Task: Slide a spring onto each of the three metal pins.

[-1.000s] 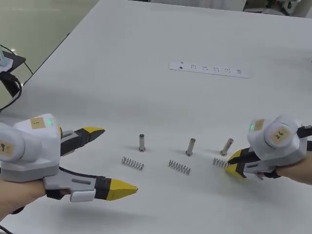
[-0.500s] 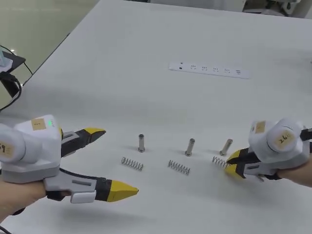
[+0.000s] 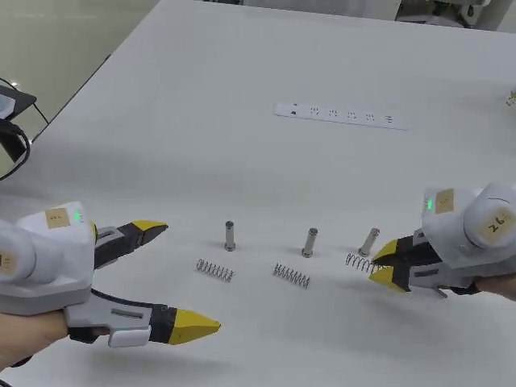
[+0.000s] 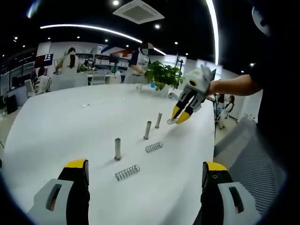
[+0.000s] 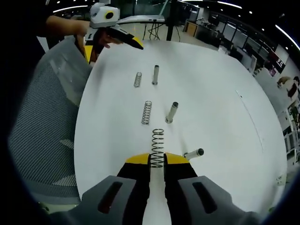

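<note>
Spring [image 5: 157, 140] just beside the leaning pin [image 3: 369, 240] is pinched in your right gripper [image 3: 379, 266] (by one end); your left gripper [image 3: 187, 277] hangs spread wide, far from that pin.

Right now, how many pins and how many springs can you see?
Pins: 3
Springs: 3, one of them held in the right claw
Total: 6

The left gripper [image 3: 181, 277] and right gripper [image 3: 380, 264] share a look: bulbous white housing, black jaws, pointed yellow tips. Behind the tips, atop each housing, a green light [image 3: 78, 215] glows beside a tan square sticker [image 3: 56, 218].
</note>
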### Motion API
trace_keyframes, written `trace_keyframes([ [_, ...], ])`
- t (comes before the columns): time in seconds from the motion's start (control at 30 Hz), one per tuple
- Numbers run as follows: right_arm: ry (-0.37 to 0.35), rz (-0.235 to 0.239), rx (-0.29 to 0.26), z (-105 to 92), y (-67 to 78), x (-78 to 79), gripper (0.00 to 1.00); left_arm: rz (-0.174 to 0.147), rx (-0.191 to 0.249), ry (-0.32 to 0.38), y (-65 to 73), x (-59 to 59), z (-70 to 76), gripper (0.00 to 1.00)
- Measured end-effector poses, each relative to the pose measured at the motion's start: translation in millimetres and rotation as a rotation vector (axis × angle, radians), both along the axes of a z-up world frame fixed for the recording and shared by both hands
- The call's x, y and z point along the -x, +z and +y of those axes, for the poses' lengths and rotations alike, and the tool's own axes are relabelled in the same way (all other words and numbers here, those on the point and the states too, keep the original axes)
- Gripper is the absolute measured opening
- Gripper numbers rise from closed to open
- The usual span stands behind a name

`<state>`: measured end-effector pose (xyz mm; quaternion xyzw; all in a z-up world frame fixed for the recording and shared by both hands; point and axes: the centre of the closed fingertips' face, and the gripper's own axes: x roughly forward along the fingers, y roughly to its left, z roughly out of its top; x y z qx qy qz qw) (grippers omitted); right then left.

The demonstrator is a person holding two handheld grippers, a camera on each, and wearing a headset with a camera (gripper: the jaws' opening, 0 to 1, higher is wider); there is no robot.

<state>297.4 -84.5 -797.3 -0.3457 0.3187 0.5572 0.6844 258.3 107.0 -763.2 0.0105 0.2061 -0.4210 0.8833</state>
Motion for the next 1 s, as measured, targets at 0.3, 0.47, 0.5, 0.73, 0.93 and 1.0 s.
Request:
trace_keyframes([
  [0.3,0.086,-0.002,-0.001,19.6,13.0,19.2,0.08,-0.077,0.022,-0.061,23.5,-5.2,-24.7,0.94],
  [0.47,0.112,-0.015,-0.001,25.5,16.3,23.0,0.08,-0.081,0.031,-0.109,25.3,-1.6,-35.2,0.86],
  [0.5,0.121,-0.019,0.0,26.5,16.5,24.0,0.08,-0.077,0.035,-0.118,24.8,-1.2,-38.6,0.86],
  [0.73,0.157,-0.03,0.008,31.7,14.7,30.5,0.08,-0.056,0.054,-0.211,21.2,5.2,-60.4,0.74],
  [0.93,0.172,-0.026,0.008,35.0,15.7,34.7,0.08,-0.03,0.074,-0.304,16.6,9.6,-81.8,0.61],
  [1.0,0.176,-0.024,0.004,36.8,16.8,35.9,0.08,-0.025,0.081,-0.328,13.7,10.1,-89.8,0.55],
])
